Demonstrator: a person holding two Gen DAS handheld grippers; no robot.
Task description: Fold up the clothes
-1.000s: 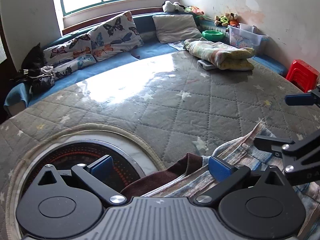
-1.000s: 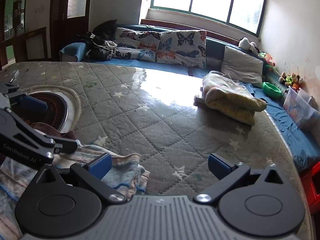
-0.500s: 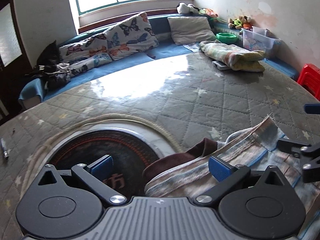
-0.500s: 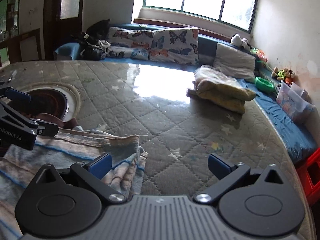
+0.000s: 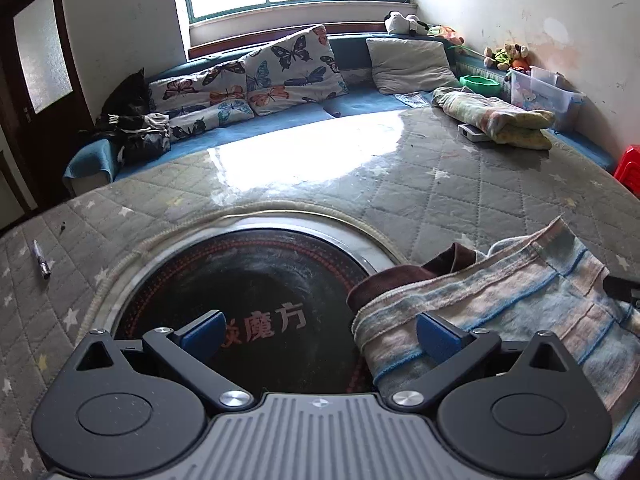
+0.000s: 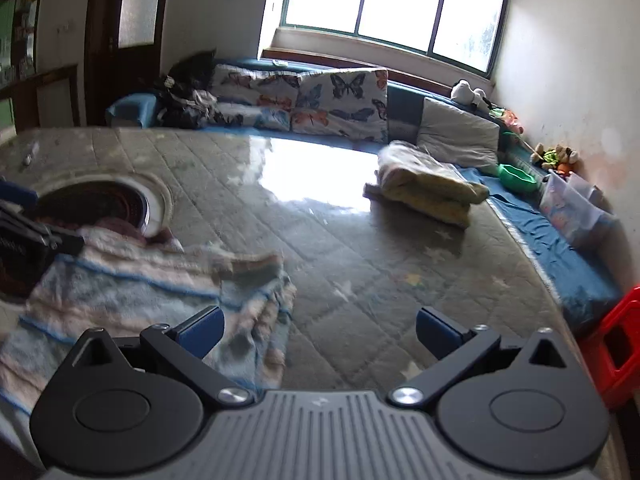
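A striped pastel garment lies folded on the quilted table cover, with a dark brown cloth showing under its far edge. My left gripper is open above the black round hotplate, its right finger over the garment's left edge. In the right wrist view the same striped garment lies at lower left, blurred. My right gripper is open over the garment's right edge and the bare quilt, nothing between its fingers. The left gripper's black body shows at that view's left edge.
A round black hotplate with printed characters is set into the table. A pen lies at far left. A folded yellow-green blanket rests at the table's far side. Cushioned bench, plastic box, red stool surround it.
Both grippers have drawn back and to the left; more of the hotplate and the striped garment's top now show. The garment lies flatter, released on the table.
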